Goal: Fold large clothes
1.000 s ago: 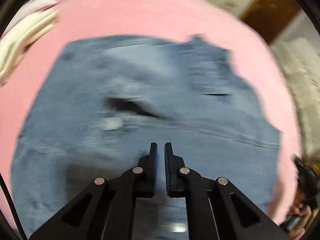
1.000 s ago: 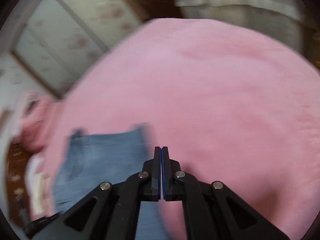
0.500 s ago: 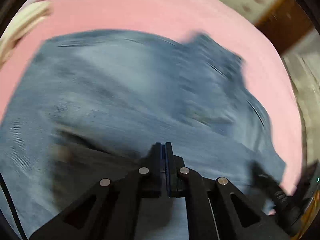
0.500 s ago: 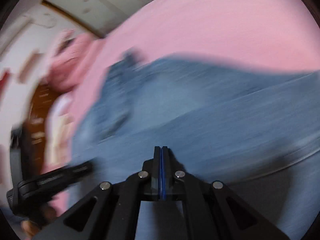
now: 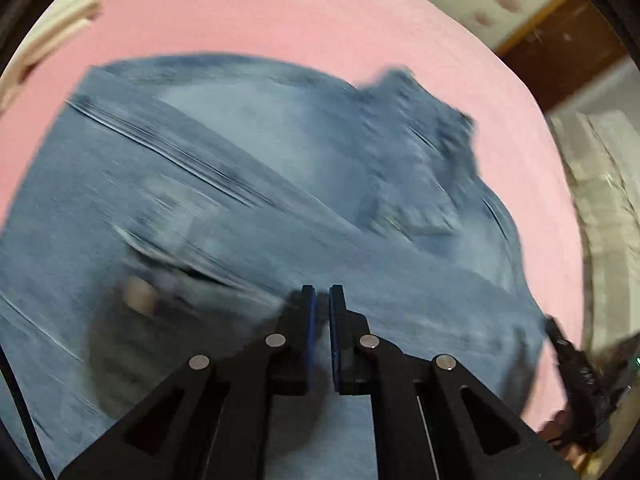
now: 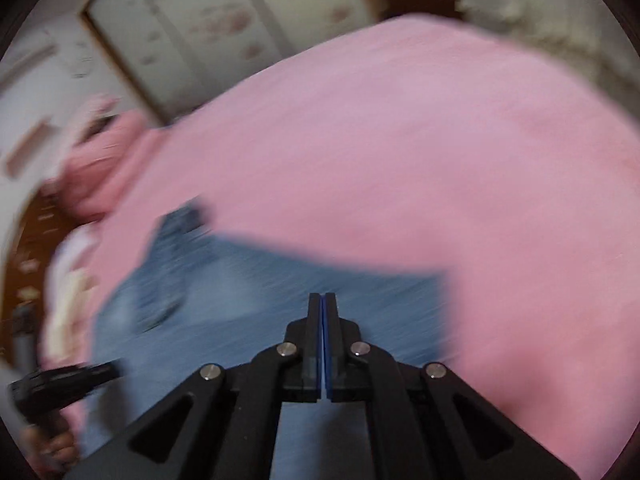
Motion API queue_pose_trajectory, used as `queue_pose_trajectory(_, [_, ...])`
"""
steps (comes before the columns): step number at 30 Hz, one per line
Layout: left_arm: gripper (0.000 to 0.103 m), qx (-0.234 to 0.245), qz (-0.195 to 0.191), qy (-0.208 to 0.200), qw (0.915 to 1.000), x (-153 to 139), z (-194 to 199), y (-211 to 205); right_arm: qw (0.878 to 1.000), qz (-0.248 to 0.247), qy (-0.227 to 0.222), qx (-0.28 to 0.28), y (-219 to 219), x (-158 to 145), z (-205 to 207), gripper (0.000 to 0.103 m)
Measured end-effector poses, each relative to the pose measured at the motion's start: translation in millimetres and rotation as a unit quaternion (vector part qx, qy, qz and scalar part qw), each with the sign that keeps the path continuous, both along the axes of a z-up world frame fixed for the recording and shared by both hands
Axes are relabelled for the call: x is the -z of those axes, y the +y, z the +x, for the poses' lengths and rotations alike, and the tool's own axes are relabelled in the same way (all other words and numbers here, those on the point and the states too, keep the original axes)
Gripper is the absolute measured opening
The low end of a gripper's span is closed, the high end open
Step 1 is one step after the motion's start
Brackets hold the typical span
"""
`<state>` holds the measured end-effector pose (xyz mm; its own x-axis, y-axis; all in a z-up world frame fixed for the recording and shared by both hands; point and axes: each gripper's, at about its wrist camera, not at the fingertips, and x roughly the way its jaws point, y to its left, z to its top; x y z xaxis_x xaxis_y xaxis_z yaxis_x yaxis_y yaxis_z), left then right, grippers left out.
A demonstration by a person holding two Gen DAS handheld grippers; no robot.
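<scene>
Pink bedspread (image 6: 400,152) under blue jeans (image 5: 280,168)

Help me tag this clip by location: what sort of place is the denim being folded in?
Probably a bedroom at home. The blue denim garment lies on a wide pink bed cover, floral panelled wardrobe doors stand behind it, and more folded fabric sits at the cover's edge.

A pink bedspread (image 6: 400,160) covers the bed. Behind it stand pale floral-patterned panels (image 6: 224,12) in dark wooden frames, and a cream folded cloth (image 5: 52,20) lies at the bedspread's far left edge.
</scene>
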<state>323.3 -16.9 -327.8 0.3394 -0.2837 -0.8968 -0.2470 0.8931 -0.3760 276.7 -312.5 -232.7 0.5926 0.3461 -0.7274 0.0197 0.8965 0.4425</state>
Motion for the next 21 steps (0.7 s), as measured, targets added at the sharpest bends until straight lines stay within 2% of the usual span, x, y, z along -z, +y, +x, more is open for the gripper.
queue_pose_trajectory(3, [0.003,0.037,-0.003,0.008,0.9993,2.3,-5.3,-28.2,0.995,0.078,0.055,-0.041,37.2,24.8,-11.5,0.0])
queue_pose_trajectory(5, [0.003,0.054,0.027,0.015,0.9981,8.3,-16.8,-38.2,0.992,0.074,0.085,-0.063,60.9,44.6,-10.4,0.0])
queue_pose_trajectory(7, [0.003,0.055,0.079,0.019,0.9952,5.9,-28.3,-36.1,0.993,0.041,0.089,-0.065,69.3,51.6,-26.7,0.0])
queue_pose_trajectory(9, [0.003,0.053,0.145,0.02,0.9878,3.8,-34.6,-28.0,0.994,0.035,0.097,-0.02,45.4,47.4,-39.7,0.0])
queue_pose_trajectory(10, [0.003,0.051,0.192,0.021,0.9798,2.0,-39.1,-20.1,0.994,0.037,0.102,0.02,24.3,46.4,-48.1,0.0])
queue_pose_trajectory(11, [0.003,0.047,0.246,0.025,0.9678,3.0,-42.9,-10.4,0.993,0.029,0.105,0.046,13.3,45.4,-53.5,0.0])
queue_pose_trajectory(12, [0.001,0.044,0.27,0.029,0.9615,5.0,-46.2,1.5,0.991,0.022,0.107,0.078,-7.3,44.8,-60.8,0.0])
queue_pose_trajectory(13, [0.001,0.045,0.242,0.024,0.9689,5.4,-49.5,13.9,0.99,0.027,0.106,0.09,-18.1,43.8,-63.2,0.0])
queue_pose_trajectory(14, [0.001,0.034,0.198,0.014,0.9796,2.8,-54.5,28.2,0.988,0.009,0.115,0.103,-29.6,44.6,-69.6,0.0])
queue_pose_trajectory(15, [0.001,0.026,0.174,0.016,0.9844,1.8,-56.4,35.6,0.988,-0.02,0.119,0.092,-30.3,44.7,-69.5,0.0])
queue_pose_trajectory(18, [0.001,0.015,0.146,0.028,0.9888,1.7,-60.8,44.6,0.987,-0.116,0.109,0.009,-8.6,39.1,-65.4,0.0])
queue_pose_trajectory(21, [0.001,0.0,0.128,0.039,0.991,4.5,-65.3,50.4,0.984,-0.13,0.122,0.007,0.8,39.9,-62.1,0.0])
